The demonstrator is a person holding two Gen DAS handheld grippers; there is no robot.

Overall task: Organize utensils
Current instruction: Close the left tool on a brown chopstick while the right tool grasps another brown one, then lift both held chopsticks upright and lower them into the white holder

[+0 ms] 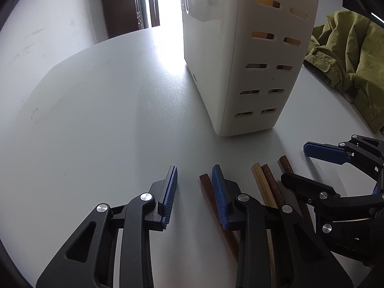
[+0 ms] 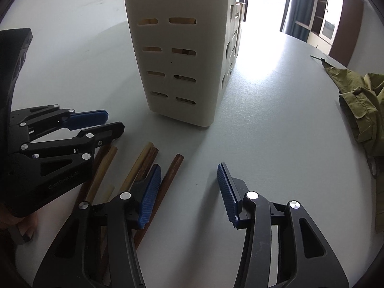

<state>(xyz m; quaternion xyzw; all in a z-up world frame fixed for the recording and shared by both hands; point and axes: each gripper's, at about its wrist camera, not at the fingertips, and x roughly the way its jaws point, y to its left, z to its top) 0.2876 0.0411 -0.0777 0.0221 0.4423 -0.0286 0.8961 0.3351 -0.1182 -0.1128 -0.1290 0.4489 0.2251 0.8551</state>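
Note:
Several wooden chopsticks, dark brown and pale yellow, lie on the grey table in front of a tall white slotted utensil holder. My left gripper is open and empty, its right finger resting over a dark chopstick. My right gripper is open and empty, its left finger over the chopsticks, with one dark chopstick just inside the gap. The holder stands just beyond. Each gripper shows in the other's view: the right gripper in the left wrist view, the left gripper in the right wrist view.
An olive-green jacket lies crumpled on the table to the right of the holder, also in the right wrist view. Bare grey tabletop spreads left of the holder. A bright doorway and brown cabinets are behind.

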